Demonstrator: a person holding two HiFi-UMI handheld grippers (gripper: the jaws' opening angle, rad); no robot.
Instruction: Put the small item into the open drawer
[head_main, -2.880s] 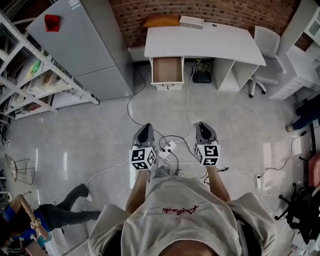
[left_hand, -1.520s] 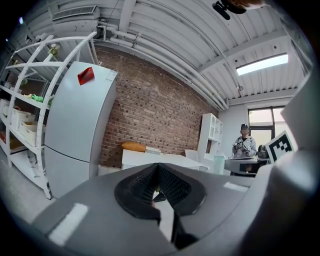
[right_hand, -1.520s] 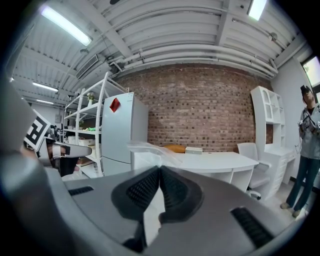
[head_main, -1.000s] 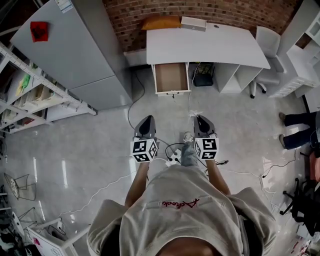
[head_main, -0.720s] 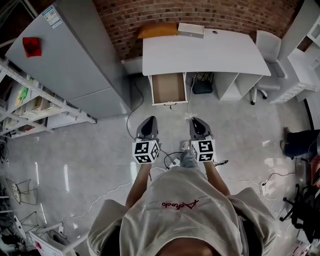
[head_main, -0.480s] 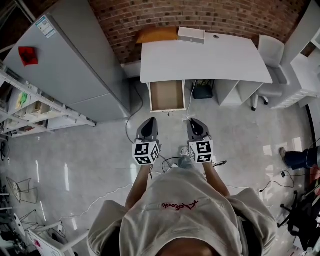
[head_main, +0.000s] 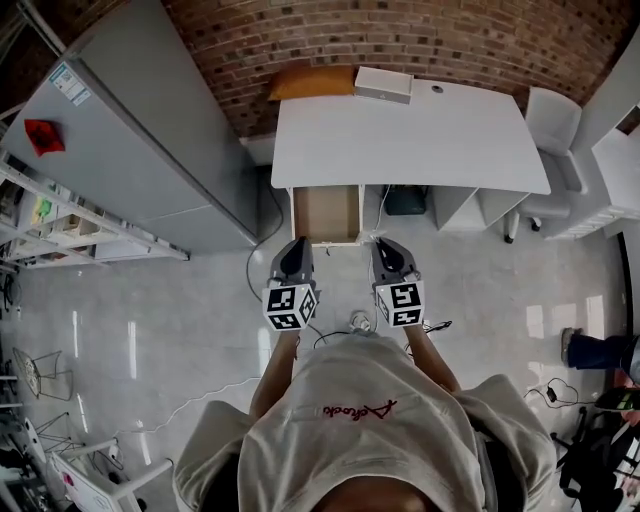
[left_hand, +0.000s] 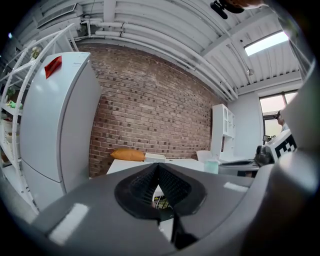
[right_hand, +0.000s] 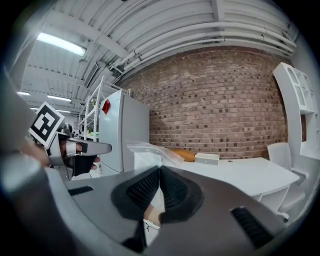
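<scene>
One grey fridge (head_main: 150, 130) stands left of one white bench (head_main: 420, 140), whose single open drawer (head_main: 325, 212) lies just ahead of the two grippers. The left gripper (head_main: 296, 245) has its jaws pressed together on nothing. The right gripper (head_main: 381, 246) pinches the one small item (right_hand: 152, 151), seemingly a clear plastic pouch, in the air just in front of the drawer.

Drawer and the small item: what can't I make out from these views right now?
- Drawer interior: head view, too small to tell its contents; in both gripper views the gripper bodies hide it.
- Small item: right gripper view shows only clear plastic above the shut jaws; in the head view the right gripper covers it.
</scene>
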